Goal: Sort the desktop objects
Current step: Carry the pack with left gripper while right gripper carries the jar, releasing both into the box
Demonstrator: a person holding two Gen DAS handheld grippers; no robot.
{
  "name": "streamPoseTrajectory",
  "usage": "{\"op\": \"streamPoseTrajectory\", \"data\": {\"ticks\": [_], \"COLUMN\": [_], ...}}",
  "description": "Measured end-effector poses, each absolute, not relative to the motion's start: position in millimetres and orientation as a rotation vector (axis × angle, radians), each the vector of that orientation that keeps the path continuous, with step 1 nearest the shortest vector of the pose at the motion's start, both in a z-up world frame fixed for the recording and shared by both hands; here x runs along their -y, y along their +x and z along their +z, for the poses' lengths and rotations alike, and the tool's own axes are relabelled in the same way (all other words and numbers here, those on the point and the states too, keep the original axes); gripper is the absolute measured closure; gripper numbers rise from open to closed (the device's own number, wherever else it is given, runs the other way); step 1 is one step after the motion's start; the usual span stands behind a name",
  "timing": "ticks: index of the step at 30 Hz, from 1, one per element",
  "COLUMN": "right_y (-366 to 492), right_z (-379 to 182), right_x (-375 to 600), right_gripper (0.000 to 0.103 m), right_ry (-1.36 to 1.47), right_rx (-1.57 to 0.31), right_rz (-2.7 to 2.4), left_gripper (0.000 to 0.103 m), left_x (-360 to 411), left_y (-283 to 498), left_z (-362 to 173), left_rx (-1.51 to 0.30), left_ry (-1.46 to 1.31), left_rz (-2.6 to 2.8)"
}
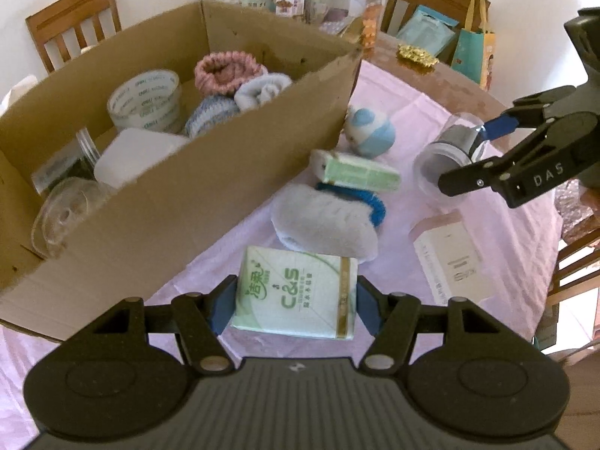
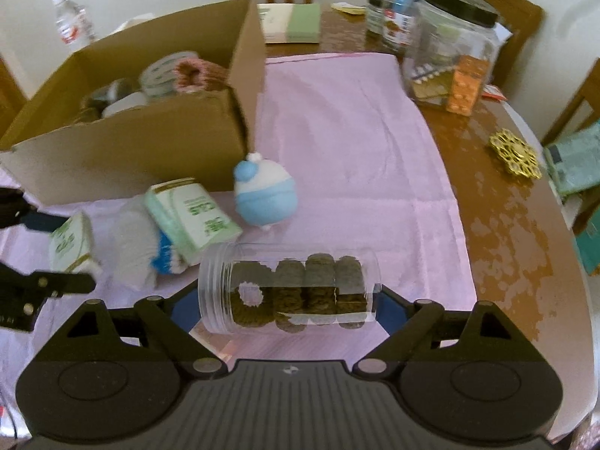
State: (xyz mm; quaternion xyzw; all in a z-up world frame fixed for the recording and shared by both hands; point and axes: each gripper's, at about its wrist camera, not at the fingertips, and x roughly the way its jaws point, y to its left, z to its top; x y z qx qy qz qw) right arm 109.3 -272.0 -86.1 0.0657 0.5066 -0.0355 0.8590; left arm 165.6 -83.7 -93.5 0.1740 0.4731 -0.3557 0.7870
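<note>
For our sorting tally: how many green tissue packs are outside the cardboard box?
2. One tissue pack sits between the left gripper fingers; a second tissue pack leans on the grey sock. Others may be hidden inside the cardboard box.

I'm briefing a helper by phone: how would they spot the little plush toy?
Find the big open cardboard box on the pink tablecloth. At its near corner stands the small round white-and-blue plush toy with a blue pom-pom. Unlike the flat green tissue packs beside it, it is ball-shaped.
</note>
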Motion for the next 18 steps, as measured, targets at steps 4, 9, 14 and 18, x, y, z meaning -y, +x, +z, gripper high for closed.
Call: {"op": "streamPoseTrajectory", "data": {"ticks": [4,9,14,18], "right_y": [106.9,111.8,123.4,137.0], "right_z": [-67.5,-42.7,-20.6,-3.7], "right_x": [267.2,259.2,245.0,232.7], "right_gripper": [0.009,0.009,0.009,0.009], "right_ry": [0.101,0.057,-0.011,-0.052], "right_rx": [-1.038,-0.986,-0.923,-0.869], "right_rz": [-0.016,0.044,0.111,0.162], "left_gripper": [0.038,0.038,0.038,0.038], "left_x": [82.8,82.6,79.0,74.5], "left_y": [164.9,165.7,172.3,180.2], "left_z": [-75.8,-53.9,-33.1,-18.6], "left_rx": [-1.002,-0.966,-0.924,-0.882], "left_ry": [0.353,0.332,0.305,0.295], "left_rz": [-0.784,-0.786,-0.762,-0.728]}}
